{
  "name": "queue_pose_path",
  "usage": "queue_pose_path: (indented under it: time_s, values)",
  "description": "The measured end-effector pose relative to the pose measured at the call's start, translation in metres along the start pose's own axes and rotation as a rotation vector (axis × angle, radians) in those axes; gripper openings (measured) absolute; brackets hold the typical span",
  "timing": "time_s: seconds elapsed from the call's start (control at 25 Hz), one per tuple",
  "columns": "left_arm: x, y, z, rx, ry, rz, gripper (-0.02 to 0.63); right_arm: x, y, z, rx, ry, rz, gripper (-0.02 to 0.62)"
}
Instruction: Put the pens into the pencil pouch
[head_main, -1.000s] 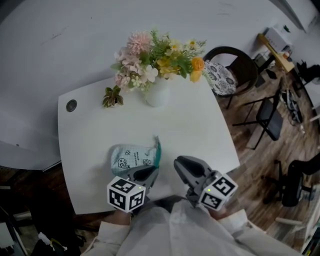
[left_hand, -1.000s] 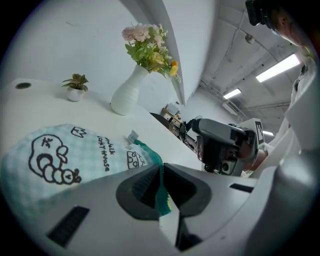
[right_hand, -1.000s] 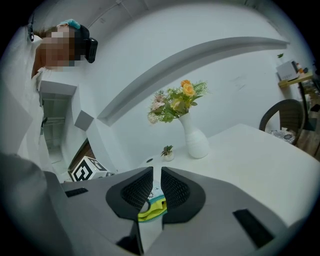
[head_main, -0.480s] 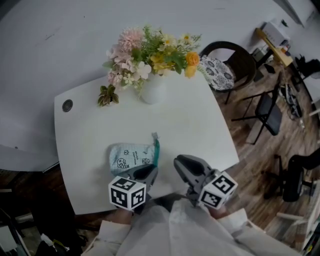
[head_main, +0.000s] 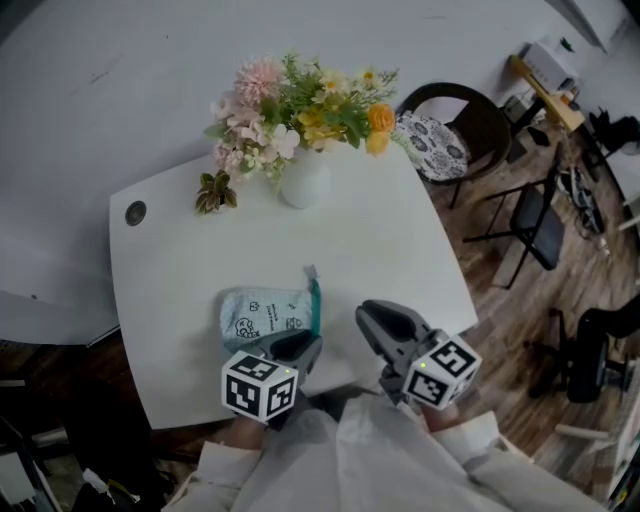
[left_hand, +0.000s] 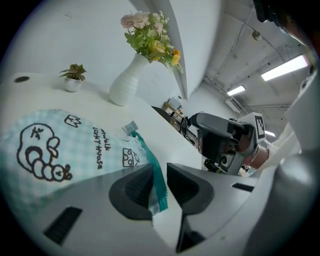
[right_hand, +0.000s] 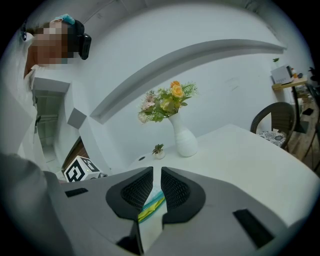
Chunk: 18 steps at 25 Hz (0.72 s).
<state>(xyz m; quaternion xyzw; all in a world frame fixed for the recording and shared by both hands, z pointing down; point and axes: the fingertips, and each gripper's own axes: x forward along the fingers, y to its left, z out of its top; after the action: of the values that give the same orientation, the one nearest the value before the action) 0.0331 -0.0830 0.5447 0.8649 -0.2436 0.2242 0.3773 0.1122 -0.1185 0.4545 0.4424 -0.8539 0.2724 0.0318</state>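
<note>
White bench, square top with rounded corners. The pencil pouch lies flat close to the near edge, left of the middle, with its teal zip edge turned toward the bench's right side.

Left tool is at the pouch's near right corner. Its jaws have just been opening and are now released: the zip edge stands between them, lying along the left pad with a gap to the other.

Right tool is just beside it over the near edge, apart from the pouch. Its jaws are a narrow slit apart, grasping nothing.

Far edge: a white vase of flowers and a small potted plant to its left, with a cable hole near the far left corner. The middle and right of the bench are bare.

A round-backed chair stands off the far right corner.
</note>
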Motion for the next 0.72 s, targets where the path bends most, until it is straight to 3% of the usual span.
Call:
queue_pose_path:
  time_s: [0.24,0.48,0.72]
  values:
    - [-0.012,-0.012,0.012,0.069,-0.009,-0.018,0.066,0.003,0.005,0.003,-0.053,0.053,0.026,0.045]
    - [-0.034,-0.024,0.035,0.155,-0.090,-0.023,0.066,0.009,0.018,0.009,-0.145,0.170,0.117,0.034]
    - [-0.057,-0.028,0.051,0.162,-0.177,-0.017,0.027,0.013,0.040,0.019,-0.260,0.265,0.204,0.017]
